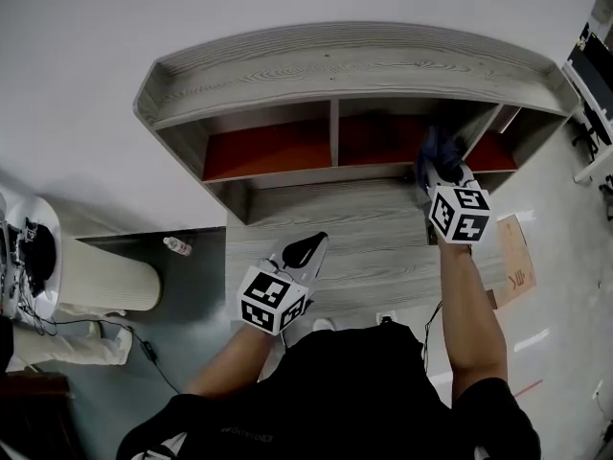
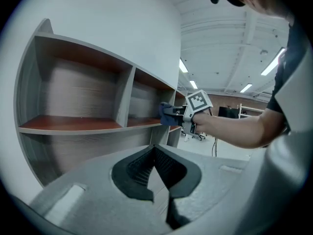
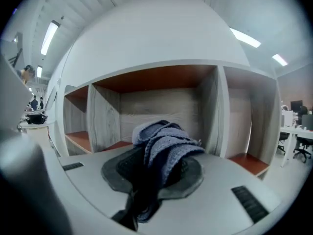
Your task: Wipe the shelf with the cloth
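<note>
White wall stands behind a grey wood-grain shelf [image 1: 345, 65] with three compartments that have red-brown boards.

Right claw [image 3: 156, 156] is clenched on a blue-grey knitted cloth [image 3: 165, 143]. The cloth is bunched between the jaws and spills over their front. In the head view the cloth [image 1: 433, 148] is at the front edge of the middle compartment, near the divider to the right one. I cannot tell whether it presses on the board. The right arm is stretched forward, with the forearm bare and the marker cube on top of the claw [image 1: 436, 168].

Left claw [image 2: 154, 147] is closed with nothing in it, and its dark pads meet at the tips. It is held low and near the body, pointing up toward the shelf, with the elbow bent. From its own view the right claw [image 2: 177, 115] and the cloth [image 2: 166, 115] are seen at the level of the red-brown board.

Both cubes carry black and white square markers. A piece of cardboard [image 1: 512, 257] lies on the floor at the right, and its print is too small to read.
</note>
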{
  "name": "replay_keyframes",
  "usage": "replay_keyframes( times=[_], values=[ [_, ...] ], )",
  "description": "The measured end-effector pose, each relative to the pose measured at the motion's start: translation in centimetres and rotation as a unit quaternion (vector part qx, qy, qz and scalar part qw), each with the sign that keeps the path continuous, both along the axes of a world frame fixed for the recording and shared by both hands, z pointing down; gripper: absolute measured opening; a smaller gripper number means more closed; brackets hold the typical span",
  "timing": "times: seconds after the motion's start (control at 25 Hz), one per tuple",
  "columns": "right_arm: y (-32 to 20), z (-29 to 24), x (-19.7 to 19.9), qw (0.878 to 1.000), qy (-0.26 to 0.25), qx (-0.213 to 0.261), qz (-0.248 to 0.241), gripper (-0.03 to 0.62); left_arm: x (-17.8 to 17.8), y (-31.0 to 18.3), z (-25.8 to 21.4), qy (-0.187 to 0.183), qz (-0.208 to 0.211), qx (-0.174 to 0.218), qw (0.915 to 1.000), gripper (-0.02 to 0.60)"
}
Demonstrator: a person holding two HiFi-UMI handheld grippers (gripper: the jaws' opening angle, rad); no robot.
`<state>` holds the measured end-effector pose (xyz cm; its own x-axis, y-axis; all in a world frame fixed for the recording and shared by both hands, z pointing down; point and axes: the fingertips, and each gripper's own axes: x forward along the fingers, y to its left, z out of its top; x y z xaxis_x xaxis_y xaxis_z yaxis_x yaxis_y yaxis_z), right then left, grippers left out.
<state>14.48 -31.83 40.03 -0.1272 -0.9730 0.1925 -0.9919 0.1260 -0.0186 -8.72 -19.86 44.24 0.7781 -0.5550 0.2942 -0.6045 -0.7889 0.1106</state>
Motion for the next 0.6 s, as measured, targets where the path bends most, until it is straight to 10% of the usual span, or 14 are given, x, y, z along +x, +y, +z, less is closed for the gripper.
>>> replay_keyframes(
  times=[0.6],
  values=[
    [12.5,3.9,-7.7,0.990,-0.096,-0.017,-0.098,0.092,-0.4,3.0,-0.6,0.040,0.002,-0.009,0.9991,0.008]
  ],
)
